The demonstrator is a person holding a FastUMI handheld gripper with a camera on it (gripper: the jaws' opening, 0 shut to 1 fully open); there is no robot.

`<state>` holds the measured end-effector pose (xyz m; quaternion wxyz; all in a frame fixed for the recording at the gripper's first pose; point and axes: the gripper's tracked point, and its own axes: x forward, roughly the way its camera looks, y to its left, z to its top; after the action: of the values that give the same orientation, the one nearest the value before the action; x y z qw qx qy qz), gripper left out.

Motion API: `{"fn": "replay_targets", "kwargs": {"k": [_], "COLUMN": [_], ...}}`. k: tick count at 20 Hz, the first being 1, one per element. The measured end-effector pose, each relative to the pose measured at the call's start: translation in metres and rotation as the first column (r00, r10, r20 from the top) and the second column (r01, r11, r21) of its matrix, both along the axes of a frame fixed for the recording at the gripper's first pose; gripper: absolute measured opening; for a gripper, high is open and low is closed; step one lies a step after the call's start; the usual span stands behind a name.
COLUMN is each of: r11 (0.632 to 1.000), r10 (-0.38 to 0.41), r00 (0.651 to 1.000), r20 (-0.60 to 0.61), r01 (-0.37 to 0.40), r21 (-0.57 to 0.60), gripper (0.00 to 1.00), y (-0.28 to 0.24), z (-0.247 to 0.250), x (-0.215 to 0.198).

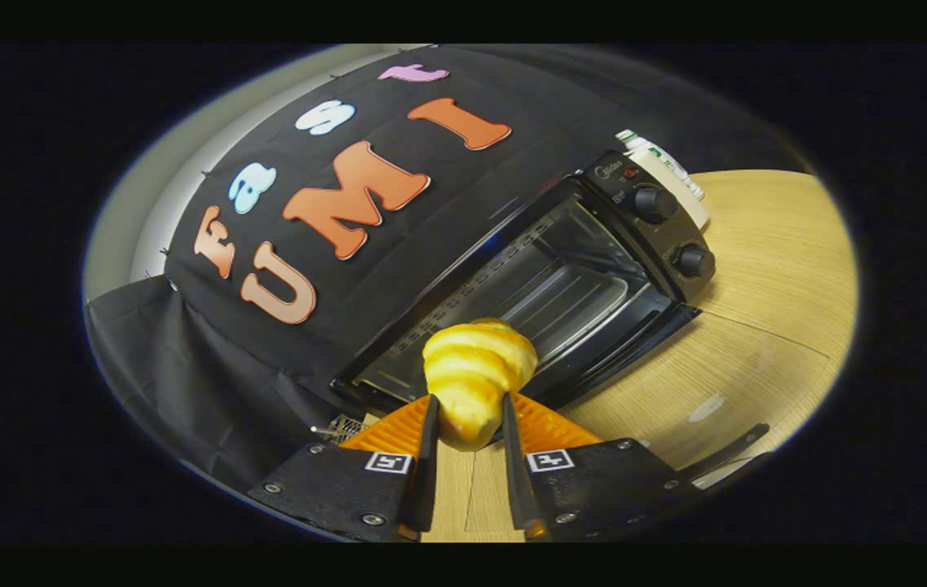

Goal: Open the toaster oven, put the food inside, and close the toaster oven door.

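**Croissant held at the oven mouth**

We had the gripper pinching a croissant, one finger pressed on each flank, with its ridged, glossy golden crust bulging forward past the fingertips. The toaster oven lay dead ahead, toward twelve to one o'clock from the tongs, its door dropped open and the cavity gaping just beyond the pastry. The oven's long axis ran slantwise, from seven o'clock up to one o'clock, ending at the control panel with two round black knobs. Inside we saw a dull metal tray and wire rack. A pale bottle stood behind the oven on the light wood-grain table. We judged a straight push forward would carry the croissant in.
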<state>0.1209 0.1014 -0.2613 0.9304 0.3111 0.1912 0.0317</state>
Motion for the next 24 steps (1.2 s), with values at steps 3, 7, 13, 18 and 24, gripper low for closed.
{"fn": "replay_targets", "kwargs": {"k": [3,7,13,18,24], "r11": [1.0,1.0,1.0,1.0,0.996], "r10": [0.001,-0.009,-0.01,-0.011,0.002], "r00": [1.0,1.0,1.0,1.0,1.0], "r20": [0.008,-0.011,-0.015,-0.009,0.029], "r01": [-0.001,0.009,0.01,0.011,0.001], "r21": [0.018,0.006,0.014,-0.013,-0.085], "gripper": [0.37,0.37,0.44,0.58,0.97], "y": [0.003,0.004,0.006,0.007,0.011], "z": [0.0,-0.006,-0.018,-0.014,0.004], "x": [0.022,0.049,0.072,0.067,0.029]}}
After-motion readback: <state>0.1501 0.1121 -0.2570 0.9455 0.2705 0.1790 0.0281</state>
